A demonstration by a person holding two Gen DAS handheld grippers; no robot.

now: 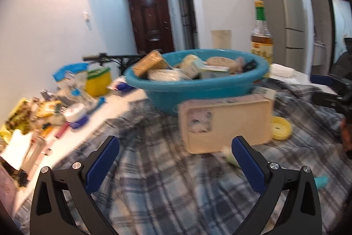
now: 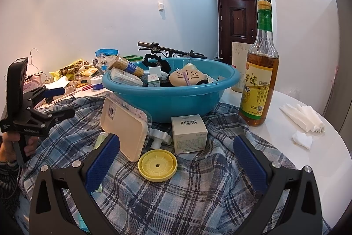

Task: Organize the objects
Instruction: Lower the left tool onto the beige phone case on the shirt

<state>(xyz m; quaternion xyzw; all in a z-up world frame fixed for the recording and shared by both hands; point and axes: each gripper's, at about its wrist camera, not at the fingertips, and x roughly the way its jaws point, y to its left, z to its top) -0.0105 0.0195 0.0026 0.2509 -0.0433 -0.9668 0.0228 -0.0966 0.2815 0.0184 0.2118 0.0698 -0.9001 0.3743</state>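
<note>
Yellow lid point(image 2: 157, 165) between open right tool point(image 2: 176, 147) fingers, untouched.

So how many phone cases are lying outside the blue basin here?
1. The beige phone case leans against the blue basin on the plaid cloth, left of the white box. Others may be hidden in the clutter.

Bare plaid cloth point(image 2: 176, 202) near side — open approach; case point(image 2: 126, 129), box point(image 2: 189, 133), lid point(image 2: 157, 165) block basin point(image 2: 176, 100); bottle point(image 2: 259, 72) guards right.
</note>
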